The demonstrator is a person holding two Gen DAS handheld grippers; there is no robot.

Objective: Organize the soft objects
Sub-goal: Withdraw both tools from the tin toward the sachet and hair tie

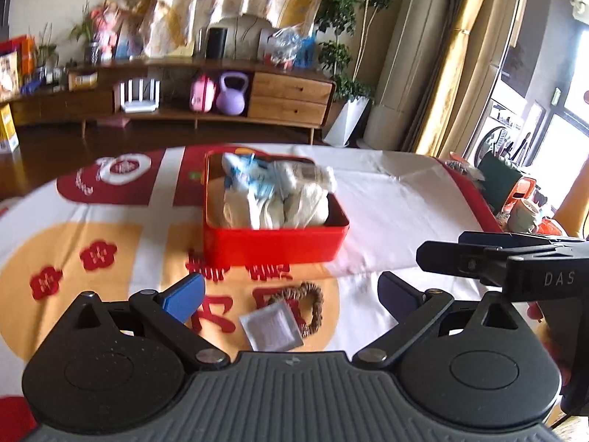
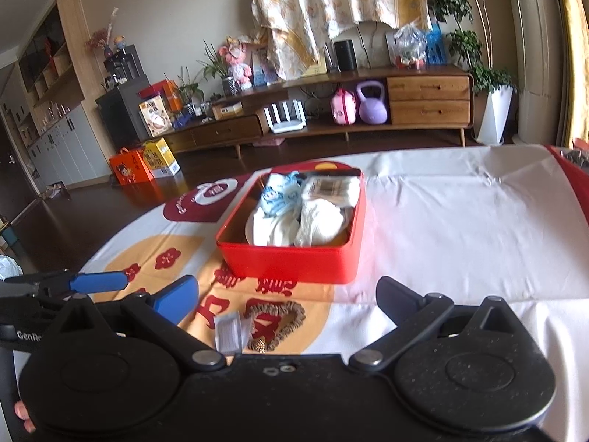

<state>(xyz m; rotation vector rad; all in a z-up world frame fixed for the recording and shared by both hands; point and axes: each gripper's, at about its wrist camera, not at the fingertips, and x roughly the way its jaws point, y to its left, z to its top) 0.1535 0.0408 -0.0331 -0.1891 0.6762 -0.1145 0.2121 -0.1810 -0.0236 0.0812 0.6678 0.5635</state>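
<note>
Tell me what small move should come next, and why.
Probably lower the left gripper onto the brown fabric scrunchie and close. Its jaws stand wide and empty, the scrunchie lies on the printed tablecloth just ahead beside a small white sachet, still outside the red metal tin holding rolled white cloths.

Socks point(image 1: 274, 195) in tin point(image 1: 274, 248), scrunchie point(image 1: 311, 304) before it (sachet point(image 1: 271, 328) overlapping), on table point(image 1: 405, 213)

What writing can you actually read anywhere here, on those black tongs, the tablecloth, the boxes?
"DAS": on the side of the right tongs, seen from the left camera.
"GenRo", cut off at the picture edge: on the left tongs, seen from the right camera.
Red characters on the tablecloth: blurred, partly hidden.
Small white packet: print too small.
Label on the bundle in the red tin: too blurred.
Yellow box on the floor: unreadable.
</note>
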